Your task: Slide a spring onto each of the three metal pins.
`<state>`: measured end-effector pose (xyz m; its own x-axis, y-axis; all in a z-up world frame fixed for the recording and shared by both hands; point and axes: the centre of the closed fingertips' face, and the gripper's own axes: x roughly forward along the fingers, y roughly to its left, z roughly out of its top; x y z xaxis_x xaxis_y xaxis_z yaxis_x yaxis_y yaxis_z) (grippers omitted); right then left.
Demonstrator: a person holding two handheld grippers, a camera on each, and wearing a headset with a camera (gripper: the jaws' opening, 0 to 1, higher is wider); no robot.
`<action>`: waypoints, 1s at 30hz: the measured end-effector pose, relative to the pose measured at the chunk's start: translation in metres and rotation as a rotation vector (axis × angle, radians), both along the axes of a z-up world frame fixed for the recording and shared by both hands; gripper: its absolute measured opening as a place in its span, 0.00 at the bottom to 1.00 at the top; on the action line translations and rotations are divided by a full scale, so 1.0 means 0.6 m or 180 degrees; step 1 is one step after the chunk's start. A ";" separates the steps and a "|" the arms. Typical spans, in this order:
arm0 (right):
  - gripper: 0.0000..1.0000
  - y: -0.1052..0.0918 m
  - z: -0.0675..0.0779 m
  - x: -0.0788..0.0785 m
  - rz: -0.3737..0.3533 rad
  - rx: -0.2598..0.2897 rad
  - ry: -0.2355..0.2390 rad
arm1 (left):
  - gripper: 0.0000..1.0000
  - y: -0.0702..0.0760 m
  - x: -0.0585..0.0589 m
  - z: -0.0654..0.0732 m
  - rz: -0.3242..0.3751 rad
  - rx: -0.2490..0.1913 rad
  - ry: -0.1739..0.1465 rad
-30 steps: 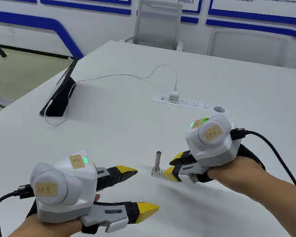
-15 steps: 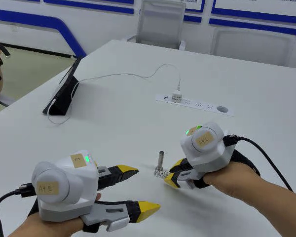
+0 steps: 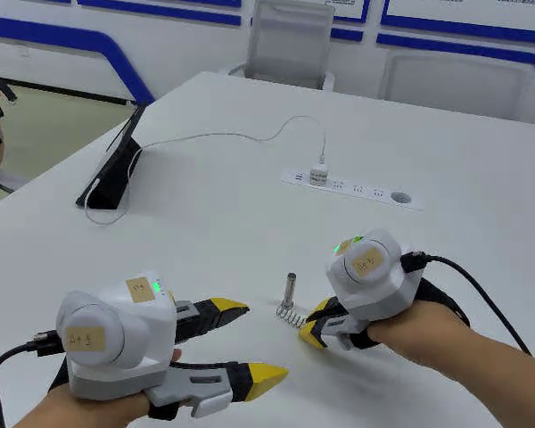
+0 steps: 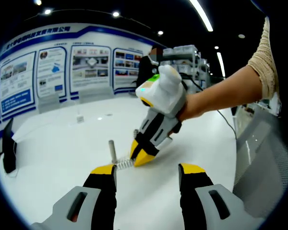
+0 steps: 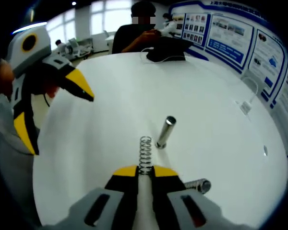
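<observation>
One metal pin stands upright on the white table. My right gripper is shut on one end of a small spring, whose free end lies beside the pin's base. In the right gripper view the spring sticks out from the shut jaws toward the pin, and a second pin lies flat to the right. My left gripper hovers open at the near left, holding nothing. In the left gripper view the pin and spring lie just beyond the open jaws.
A power strip with a plugged cable lies behind the work. A propped tablet stands at the far left. A grey chair is at the table's far edge. A person sits across the table.
My right gripper has sunk lower and drawn slightly nearer with the spring, which now lies lower by the pin's base. The left gripper has stayed put.
</observation>
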<state>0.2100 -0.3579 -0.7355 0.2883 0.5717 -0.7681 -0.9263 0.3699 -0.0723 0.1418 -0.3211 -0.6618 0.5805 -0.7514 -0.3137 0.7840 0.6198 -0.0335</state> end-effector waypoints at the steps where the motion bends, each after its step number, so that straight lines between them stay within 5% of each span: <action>1: 0.12 0.000 0.000 -0.001 0.0001 -0.0001 0.0003 | 0.53 0.000 0.000 0.000 0.0001 0.0005 -0.0002; 30: 0.12 -0.011 0.088 -0.086 0.0453 0.0095 -0.0099 | 0.52 -0.021 -0.008 0.007 -0.0135 0.0085 -0.0058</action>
